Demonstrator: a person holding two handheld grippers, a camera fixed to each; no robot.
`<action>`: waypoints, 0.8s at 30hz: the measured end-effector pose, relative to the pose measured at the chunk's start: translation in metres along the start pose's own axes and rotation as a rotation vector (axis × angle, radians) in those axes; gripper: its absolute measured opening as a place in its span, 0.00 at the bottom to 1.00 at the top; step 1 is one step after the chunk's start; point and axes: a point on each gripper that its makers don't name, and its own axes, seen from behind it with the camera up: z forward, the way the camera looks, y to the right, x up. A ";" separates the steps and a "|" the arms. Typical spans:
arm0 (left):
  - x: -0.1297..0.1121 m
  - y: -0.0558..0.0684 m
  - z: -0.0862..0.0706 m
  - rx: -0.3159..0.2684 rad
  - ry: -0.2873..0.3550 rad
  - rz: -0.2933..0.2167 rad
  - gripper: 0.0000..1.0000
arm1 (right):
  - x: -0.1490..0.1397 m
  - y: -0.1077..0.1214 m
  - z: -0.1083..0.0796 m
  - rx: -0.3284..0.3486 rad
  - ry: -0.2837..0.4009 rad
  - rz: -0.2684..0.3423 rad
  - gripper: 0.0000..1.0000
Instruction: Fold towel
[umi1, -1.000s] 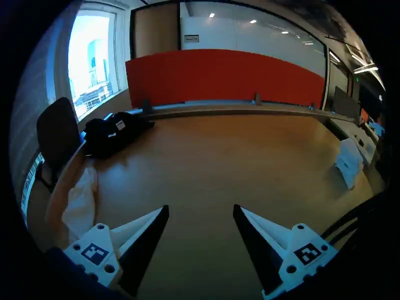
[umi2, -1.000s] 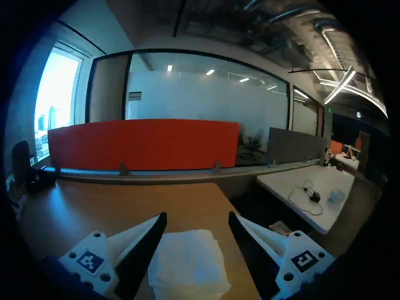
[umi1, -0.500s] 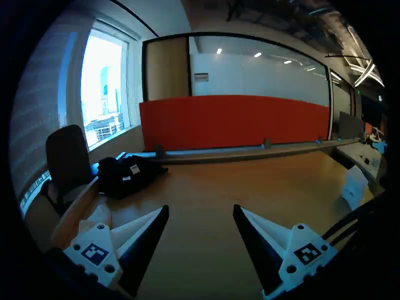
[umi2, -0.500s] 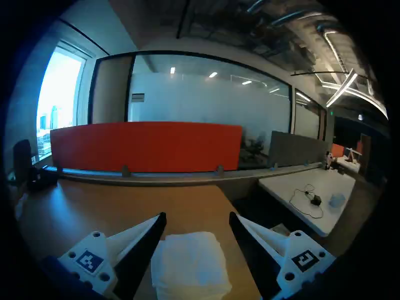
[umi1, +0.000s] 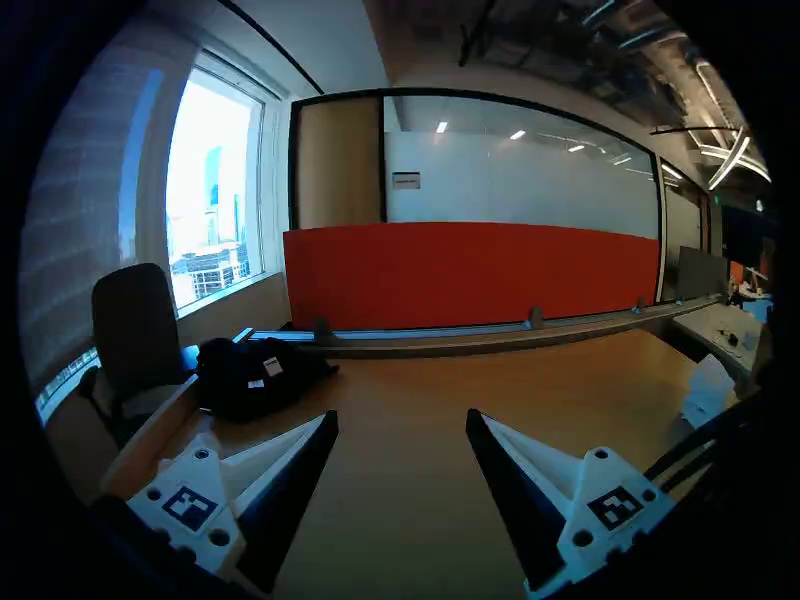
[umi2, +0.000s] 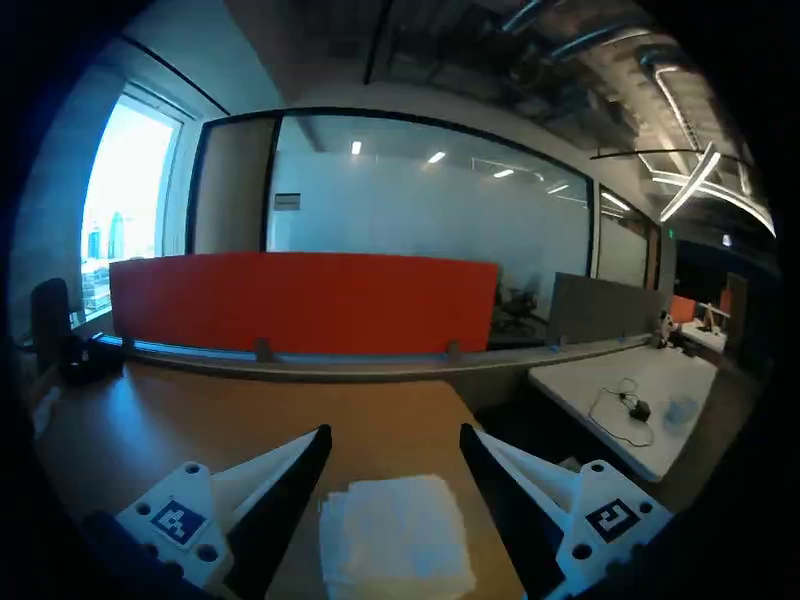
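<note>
On the desk (umi2: 150, 440), the towel (umi2: 395, 525) lies between the spread right gripper's (umi2: 394, 432) fingers (umi2: 285, 485) — left gripper (umi1: 400, 418) spread too.

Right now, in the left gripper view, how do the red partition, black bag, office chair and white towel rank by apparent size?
1. Red partition, clearly largest.
2. Black bag and office chair: about alike, so not ranked.
3. White towel, smallest.

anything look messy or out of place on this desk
Nothing stands out. The towel lies flat and folded near the edge of the desk, not hanging over it. A black bag sits slumped at the far left corner, well away from the towel.
</note>
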 end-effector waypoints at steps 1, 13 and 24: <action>0.001 0.000 0.000 -0.001 0.002 -0.002 0.95 | 0.002 -0.005 0.000 0.008 0.004 0.002 0.99; 0.009 -0.002 0.004 -0.010 0.022 -0.014 0.95 | 0.019 -0.070 0.004 0.102 0.040 -0.004 0.99; 0.014 -0.006 0.006 -0.016 0.036 -0.025 0.95 | 0.031 -0.126 0.007 0.167 0.060 0.012 0.99</action>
